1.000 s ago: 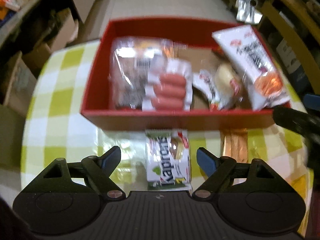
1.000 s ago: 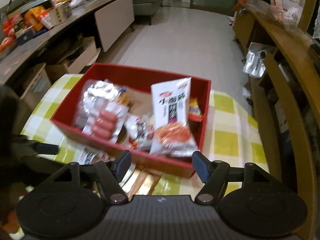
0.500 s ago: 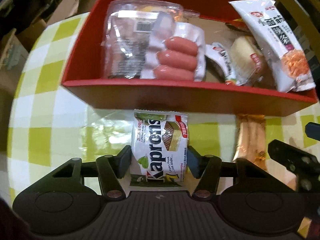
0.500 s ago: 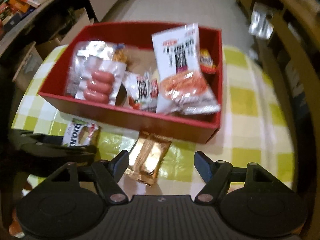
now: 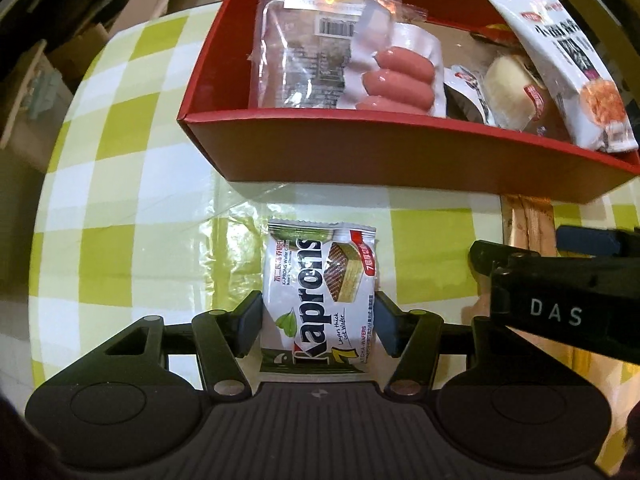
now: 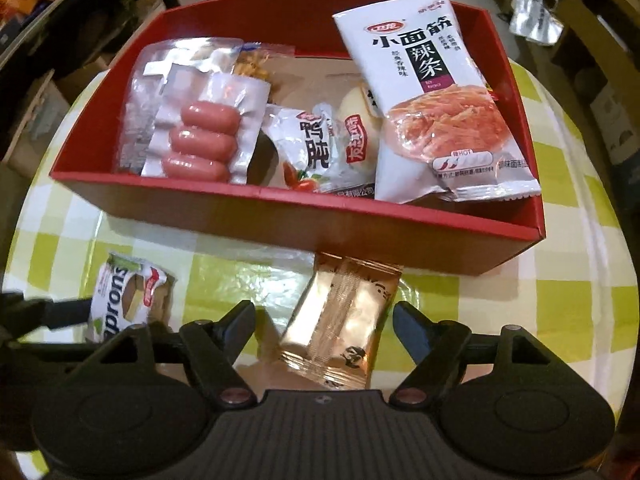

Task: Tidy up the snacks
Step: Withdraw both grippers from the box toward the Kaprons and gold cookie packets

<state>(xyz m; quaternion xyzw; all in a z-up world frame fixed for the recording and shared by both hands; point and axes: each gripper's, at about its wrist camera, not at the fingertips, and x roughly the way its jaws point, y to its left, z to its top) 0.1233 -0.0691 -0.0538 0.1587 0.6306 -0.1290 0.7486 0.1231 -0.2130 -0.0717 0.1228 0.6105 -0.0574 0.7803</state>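
Observation:
A white Kaprons wafer packet (image 5: 316, 264) lies on the checked tablecloth just in front of the red box (image 5: 400, 160). My left gripper (image 5: 319, 312) points straight down, and both pads press the packet's sides. To its right a gold foil packet (image 6: 344, 320) lies slanted against the box's front wall (image 6: 280, 216). My right gripper (image 6: 324, 320) hangs over it with its jaws opening. The gold packet sits between the fingers, and neither pad touches it. The wafer packet (image 6: 128, 300) also shows at the left of the right wrist view.
The red box holds a sausage pack (image 6: 204, 140), a clear bag, a duck snack pack (image 6: 316, 152), a round bun and a tall white spicy-strip bag (image 6: 432, 100). The round table (image 6: 560, 300) has a green and white cloth. Cardboard boxes stand on the floor at left.
My left gripper came down around the wafer packet and closed on it. My right gripper dropped over the gold packet, and its jaws widened.

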